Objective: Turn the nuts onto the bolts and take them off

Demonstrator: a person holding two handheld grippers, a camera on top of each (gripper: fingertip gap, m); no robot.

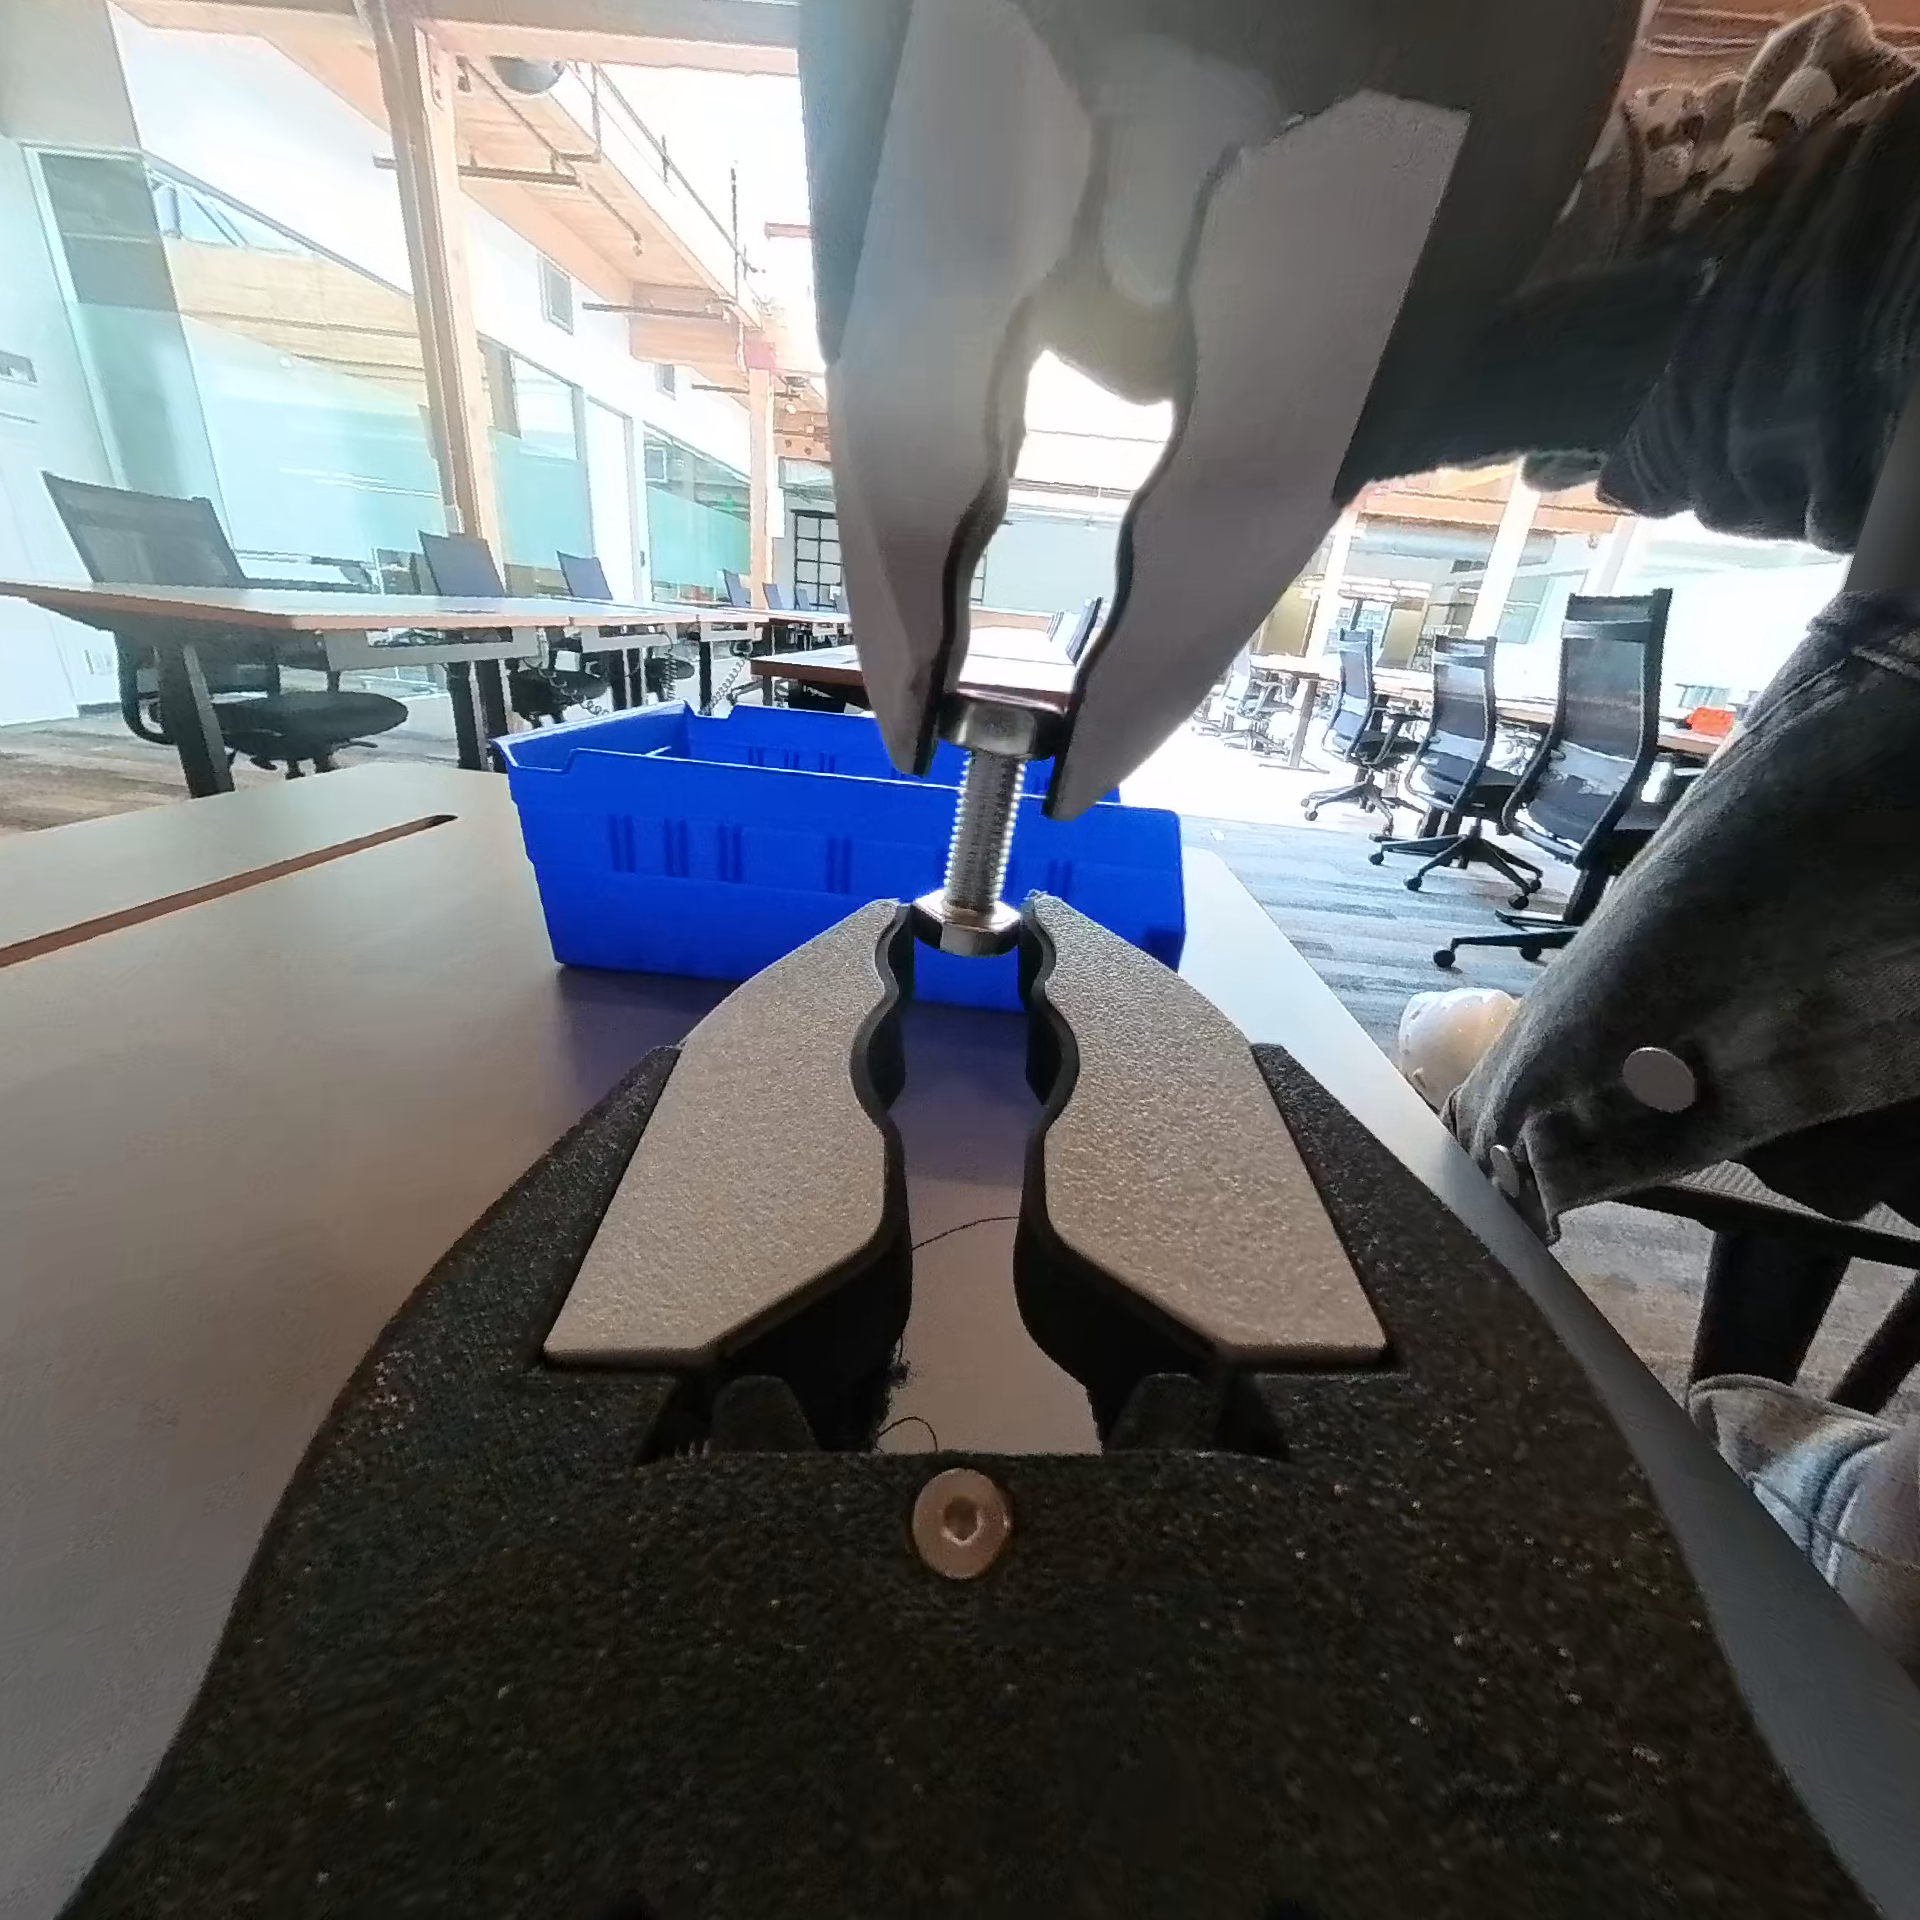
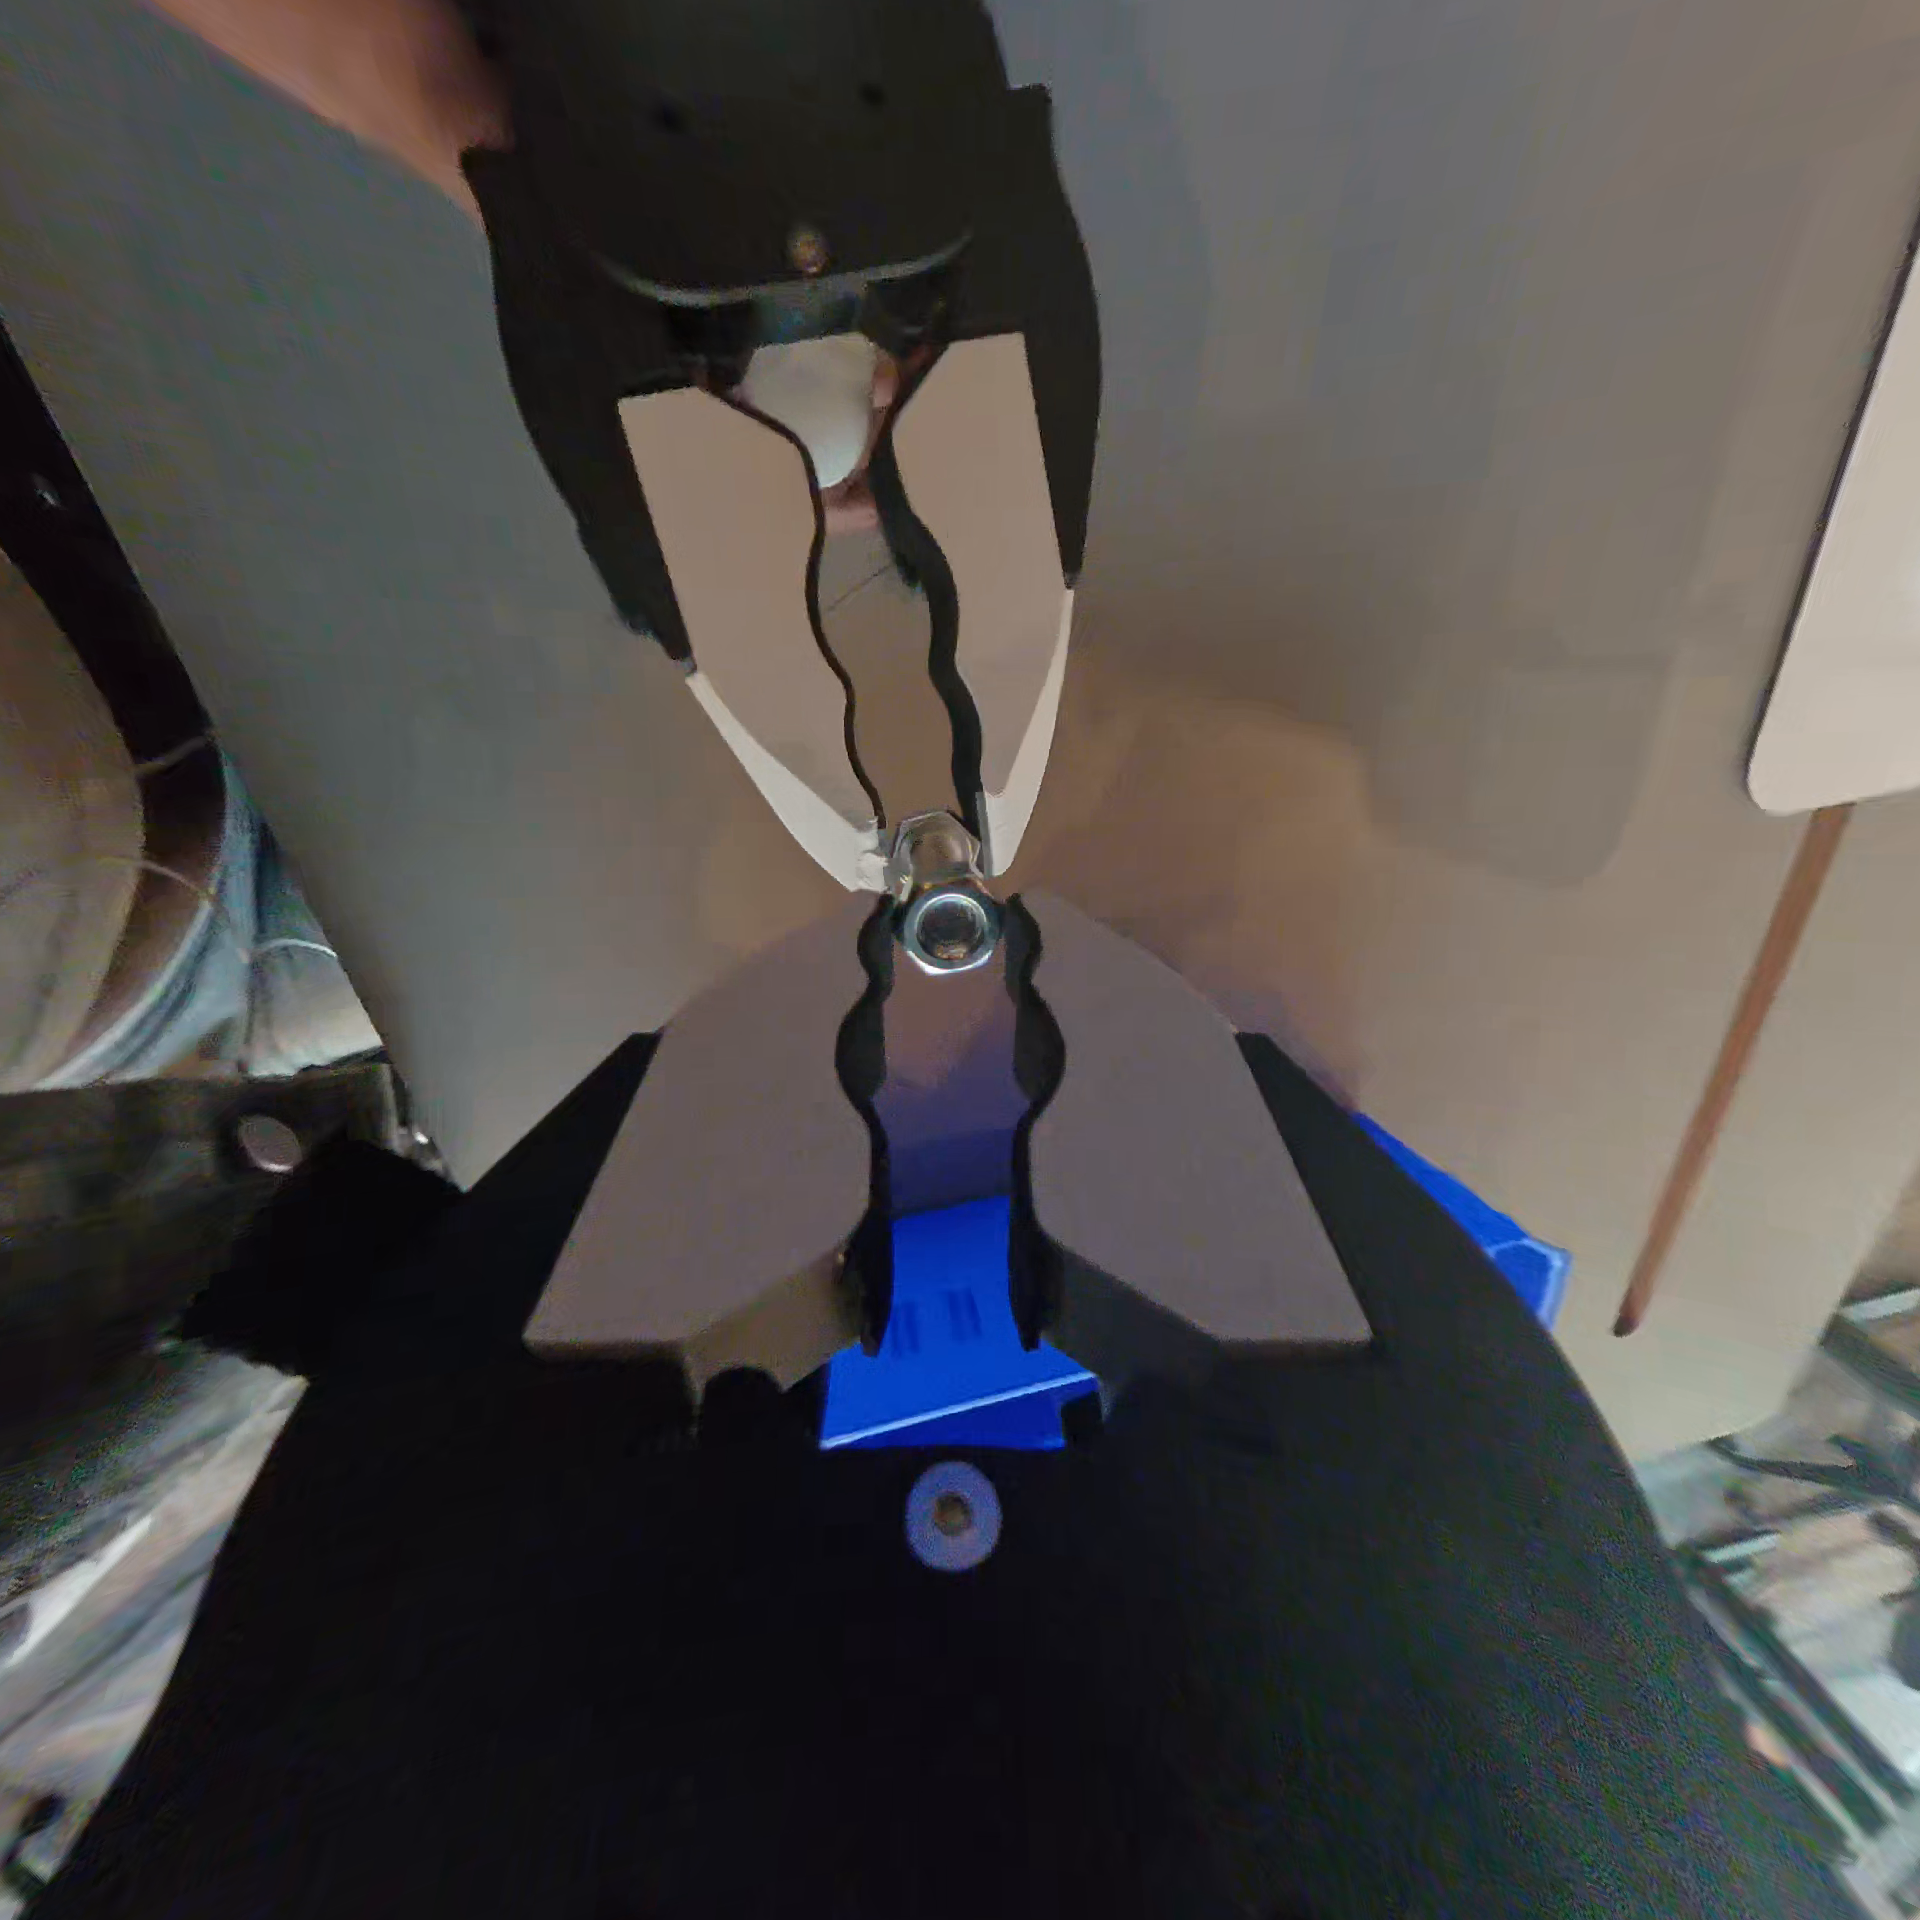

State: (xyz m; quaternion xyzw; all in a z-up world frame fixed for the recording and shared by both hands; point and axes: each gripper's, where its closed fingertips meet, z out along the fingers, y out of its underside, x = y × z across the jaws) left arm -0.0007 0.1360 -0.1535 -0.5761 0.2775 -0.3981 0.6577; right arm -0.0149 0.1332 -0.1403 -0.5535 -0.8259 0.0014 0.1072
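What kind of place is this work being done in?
Most likely an open-plan office. Rows of long desks with black swivel chairs fill the room, with glass partitions behind. The left gripper and right gripper work above a table.

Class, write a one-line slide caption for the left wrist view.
Left gripper and right gripper hold opposite ends of an upright bolt before a blue bin.

My fingers look grainy matt grey; the threaded bolt is shiny metal, the bin glossy blue plastic.
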